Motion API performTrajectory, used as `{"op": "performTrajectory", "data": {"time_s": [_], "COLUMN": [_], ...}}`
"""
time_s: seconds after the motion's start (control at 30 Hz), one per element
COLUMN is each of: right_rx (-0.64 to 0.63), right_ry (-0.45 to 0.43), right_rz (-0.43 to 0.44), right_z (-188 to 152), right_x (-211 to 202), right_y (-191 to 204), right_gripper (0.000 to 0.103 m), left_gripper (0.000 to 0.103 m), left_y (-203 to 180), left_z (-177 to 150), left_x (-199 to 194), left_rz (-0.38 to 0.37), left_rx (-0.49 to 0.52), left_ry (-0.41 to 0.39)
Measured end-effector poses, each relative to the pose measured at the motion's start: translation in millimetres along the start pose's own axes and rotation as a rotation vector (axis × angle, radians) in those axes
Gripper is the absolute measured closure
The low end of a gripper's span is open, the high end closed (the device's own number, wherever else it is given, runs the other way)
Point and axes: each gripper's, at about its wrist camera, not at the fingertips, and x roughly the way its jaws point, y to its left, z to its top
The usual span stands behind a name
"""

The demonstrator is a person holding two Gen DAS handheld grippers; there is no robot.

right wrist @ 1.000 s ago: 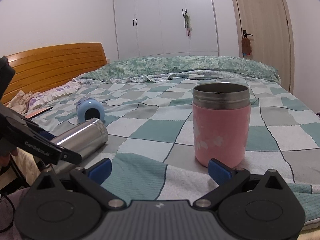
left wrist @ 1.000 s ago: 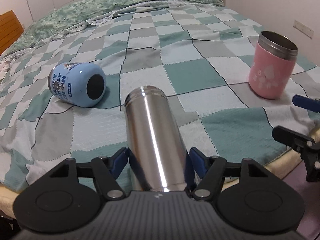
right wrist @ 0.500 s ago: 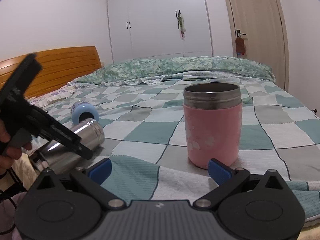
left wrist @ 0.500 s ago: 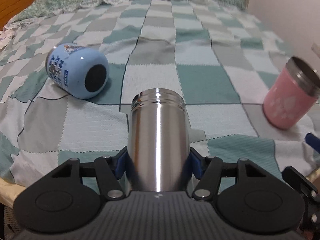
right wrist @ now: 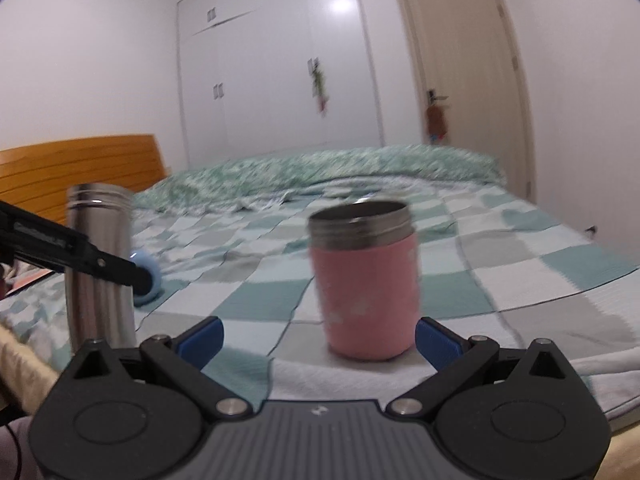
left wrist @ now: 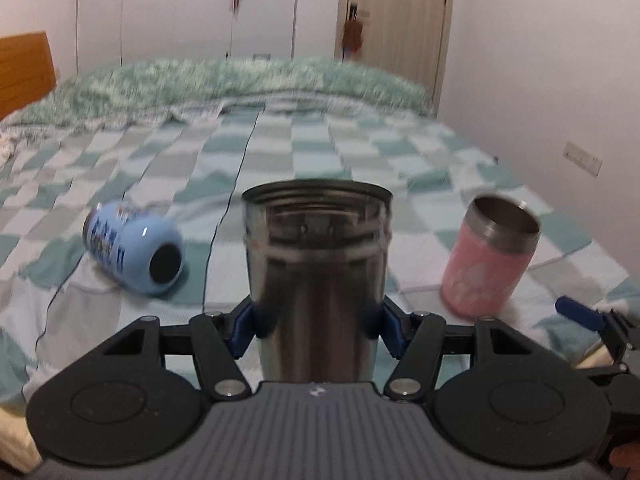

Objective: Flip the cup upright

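My left gripper (left wrist: 316, 320) is shut on a steel cup (left wrist: 316, 272), held upright with its open mouth up, near the bed's front edge. The same steel cup (right wrist: 100, 268) shows at the left of the right wrist view, gripped by the left gripper's finger (right wrist: 80, 256). A blue cup (left wrist: 134, 252) lies on its side to the left, base toward me. A pink cup (left wrist: 490, 260) stands upright at the right. My right gripper (right wrist: 318, 338) is open and empty, just in front of the pink cup (right wrist: 366, 280).
All cups are on a bed with a green and grey checked quilt (left wrist: 280, 152). A wooden headboard (right wrist: 80, 168) is at the left, wardrobes (right wrist: 280, 72) and a door (right wrist: 460, 80) behind. The bed's front edge (left wrist: 16, 436) runs close below the grippers.
My left gripper has tipped the steel cup from lying on its side to upright. The right gripper stayed open in front of the pink cup.
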Motion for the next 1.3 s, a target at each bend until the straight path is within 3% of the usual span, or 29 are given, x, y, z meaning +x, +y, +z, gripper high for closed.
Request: {"op": "performTrajectory", "data": {"time_s": [0.37, 0.47, 0.57, 0.63, 0.77, 0.83, 0.9, 1.3], "right_rx": [0.006, 0.016, 0.029, 0.032, 0.031, 0.034, 0.031, -0.051], "right_ry": [-0.046, -0.047, -0.045, -0.048, -0.051, -0.052, -0.053, -0.122], "right_rz": [-0.074, -0.082, -0.087, -0.087, -0.086, -0.084, -0.085, -0.055], "right_z": [-1.9, -2.4, -2.5, -2.9, -3.7, -3.9, -4.3, -7.5], "right_x": [-2.9, -3.9, -3.5, -4.4, -5.2, -5.9, -6.2, -21.0], "right_y": [-14.8, -19.3, -24.5, -26.5, -27.5, -27.5, -26.3, -3.7], "right_gripper": [0.001, 0.001, 0.001, 0.001, 0.001, 0.001, 0.001, 0.000], "left_gripper": [0.041, 0.040, 0.041, 0.041, 0.040, 0.033, 0.000, 0.000], "left_y": [-49.7, -61.9, -64.0, -64.0, -68.1, -67.1, -64.0, -23.0], "left_z": [22.1, 14.6, 3.0, -2.4, -4.5, -5.2, -4.7, -23.8], "left_x": [52.2, 73.0, 95.4, 96.8, 95.4, 92.2, 85.6, 7.4], "left_rz": [-0.032, -0.020, -0.017, -0.018, -0.008, -0.019, -0.019, 0.069], "left_rx": [0.033, 0.075, 0.081, 0.092, 0.110, 0.105, 0.091, 0.036], "left_ry": [-0.174, -0.174, -0.123, -0.165, -0.172, -0.179, -0.196, -0.307]}}
